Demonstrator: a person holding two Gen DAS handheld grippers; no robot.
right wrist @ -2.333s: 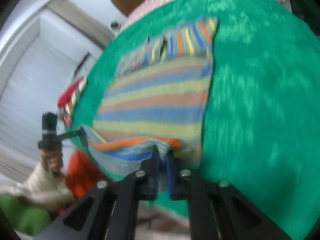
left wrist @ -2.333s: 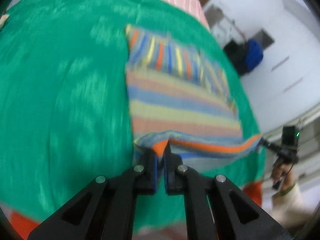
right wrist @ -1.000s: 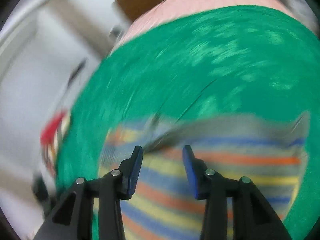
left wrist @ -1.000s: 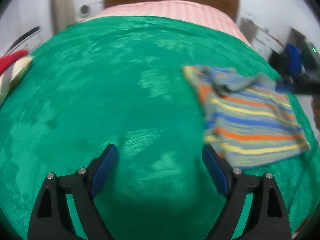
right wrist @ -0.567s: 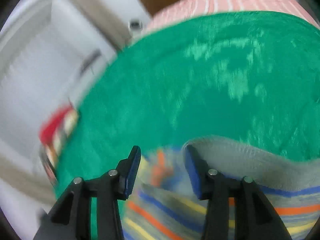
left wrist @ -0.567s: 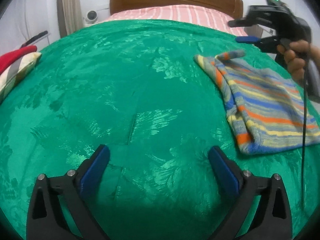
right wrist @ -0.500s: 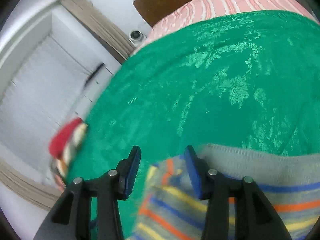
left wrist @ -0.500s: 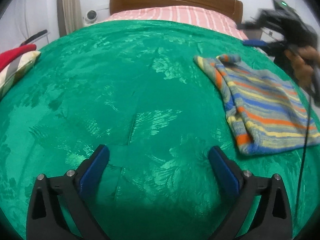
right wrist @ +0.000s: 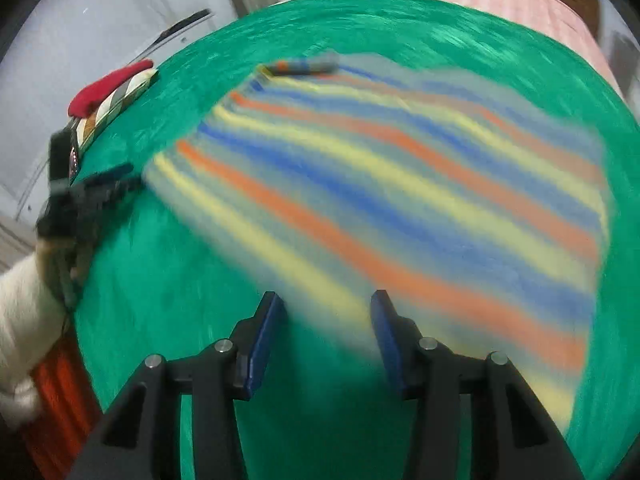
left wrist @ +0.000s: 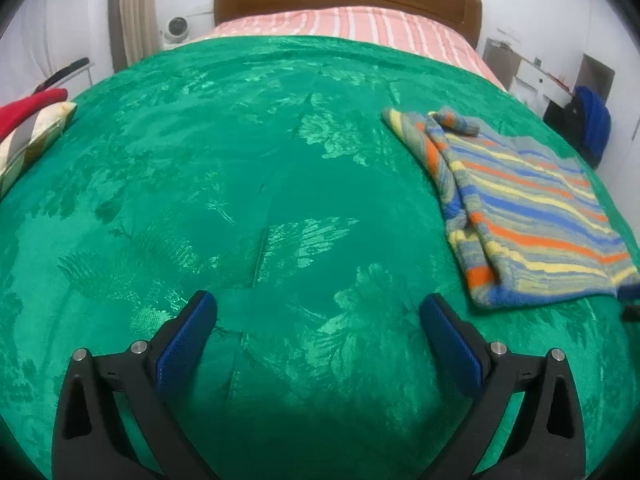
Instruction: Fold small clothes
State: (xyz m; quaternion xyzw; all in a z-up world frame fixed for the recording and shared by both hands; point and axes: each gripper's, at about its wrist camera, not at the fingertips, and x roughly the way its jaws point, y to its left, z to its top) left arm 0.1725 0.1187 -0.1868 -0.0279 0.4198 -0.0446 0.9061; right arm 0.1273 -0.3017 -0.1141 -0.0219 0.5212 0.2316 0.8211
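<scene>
Garment: we find the striped knitted wool sweater (left wrist: pixel 528 208) folded at right of frame, lying on the green bedspread (left wrist: pixel 240 168).
Left tool (left wrist: pixel 318 336): wide, empty.
Right tool (right wrist: pixel 326 334): wide, empty, above the sweater.
Remaining: we judge further folding possible.

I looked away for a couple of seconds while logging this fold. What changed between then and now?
Both tools let go of the striped garment: the left tool and right tool were clamped on its lifted edge and now stand open and empty. The garment has dropped and lies folded flat on the green bedspread. The left tool has swung aside. The bedspread is unchanged.
</scene>
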